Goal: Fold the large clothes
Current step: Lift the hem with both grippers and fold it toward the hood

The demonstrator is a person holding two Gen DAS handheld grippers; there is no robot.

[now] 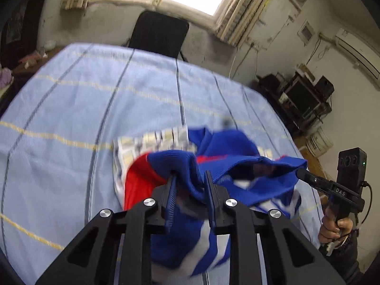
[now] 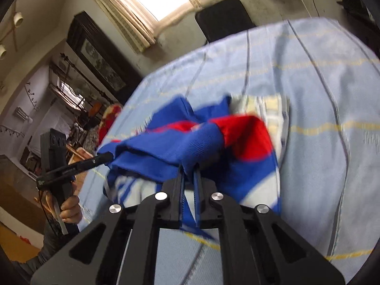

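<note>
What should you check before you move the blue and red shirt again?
1. Left gripper has blue cloth of the shirt between its fingers: ok.
2. Right gripper pinches the shirt's blue edge: ok.
3. Edge stretched flat between the two grippers: not ok, it sags and bunches.
4. Shirt lifted clear of the bed: not ok, part lies on the sheet.
5. Room on the bed to lay it down: ok, bare sheet beyond the shirt.
6. Which part of the shirt each gripper holds: cannot tell, too blurred.
</note>
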